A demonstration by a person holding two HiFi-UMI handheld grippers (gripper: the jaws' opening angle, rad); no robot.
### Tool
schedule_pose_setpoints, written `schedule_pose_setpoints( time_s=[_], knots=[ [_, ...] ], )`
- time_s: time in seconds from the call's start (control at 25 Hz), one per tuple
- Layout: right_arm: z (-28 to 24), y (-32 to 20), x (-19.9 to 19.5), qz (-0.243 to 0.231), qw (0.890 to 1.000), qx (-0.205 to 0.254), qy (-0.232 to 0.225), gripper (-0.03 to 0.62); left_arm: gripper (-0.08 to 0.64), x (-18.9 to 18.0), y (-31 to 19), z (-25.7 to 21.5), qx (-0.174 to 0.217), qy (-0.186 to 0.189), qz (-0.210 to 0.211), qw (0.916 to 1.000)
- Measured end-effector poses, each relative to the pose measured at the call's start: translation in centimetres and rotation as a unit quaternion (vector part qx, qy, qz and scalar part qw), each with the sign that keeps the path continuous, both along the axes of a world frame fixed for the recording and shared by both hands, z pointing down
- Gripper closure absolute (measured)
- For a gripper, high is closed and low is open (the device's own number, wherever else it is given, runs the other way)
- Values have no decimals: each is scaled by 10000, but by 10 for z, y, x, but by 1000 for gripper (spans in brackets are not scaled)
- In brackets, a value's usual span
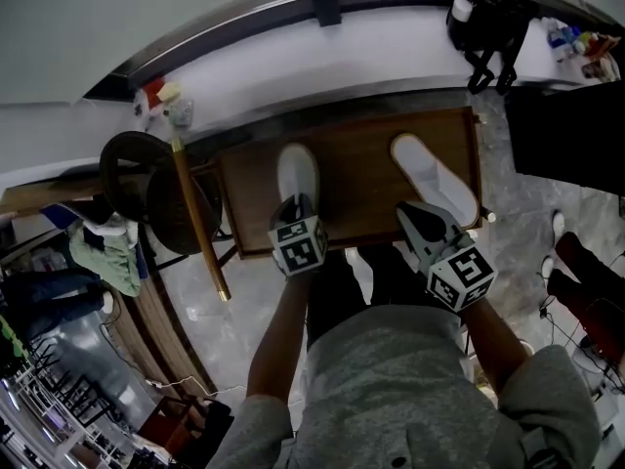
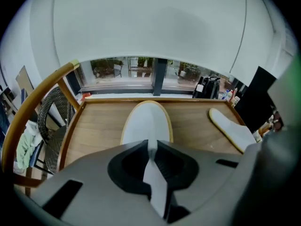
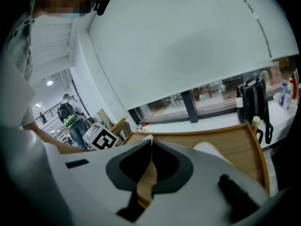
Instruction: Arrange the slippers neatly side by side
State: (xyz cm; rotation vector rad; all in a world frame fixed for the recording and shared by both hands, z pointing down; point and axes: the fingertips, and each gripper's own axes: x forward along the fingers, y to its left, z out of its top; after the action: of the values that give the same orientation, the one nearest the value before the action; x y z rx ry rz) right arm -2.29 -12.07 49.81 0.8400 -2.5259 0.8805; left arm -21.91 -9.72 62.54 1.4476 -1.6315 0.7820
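Two white slippers lie on a wooden table (image 1: 361,213). The left slipper (image 1: 296,172) points straight away from me. My left gripper (image 1: 293,205) is shut on its heel edge, and the white rim shows pinched between the jaws (image 2: 151,145); the slipper's toe (image 2: 146,121) stretches ahead. The right slipper (image 1: 435,179) lies slanted toward the far left, and it appears at the right in the left gripper view (image 2: 233,128). My right gripper (image 1: 412,213) sits at that slipper's heel with jaws together and nothing between them (image 3: 151,142); the slipper (image 3: 207,148) lies just right of them.
A chair with a round woven seat (image 1: 161,193) and a curved wooden arm (image 1: 200,225) stands left of the table. A black bag (image 1: 488,13) and bottles (image 1: 586,42) sit on the window ledge behind. A person (image 3: 69,111) stands far off.
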Motion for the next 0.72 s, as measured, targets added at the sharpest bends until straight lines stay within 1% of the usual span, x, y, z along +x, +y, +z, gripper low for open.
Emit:
schedule_pose_setpoints(
  time_s=[0.28, 0.48, 0.72],
  knots=[
    [1, 3, 11, 137, 9999, -27, 44, 563, 517, 30, -11, 5, -90, 191, 260, 9994],
    [-1, 4, 17, 225, 9997, -23, 44, 563, 517, 38, -20, 9, 5, 384, 161, 9991],
    [1, 7, 25, 297, 9995, -34, 58, 563, 517, 43, -25, 12, -144, 451, 174, 9987]
  ],
)
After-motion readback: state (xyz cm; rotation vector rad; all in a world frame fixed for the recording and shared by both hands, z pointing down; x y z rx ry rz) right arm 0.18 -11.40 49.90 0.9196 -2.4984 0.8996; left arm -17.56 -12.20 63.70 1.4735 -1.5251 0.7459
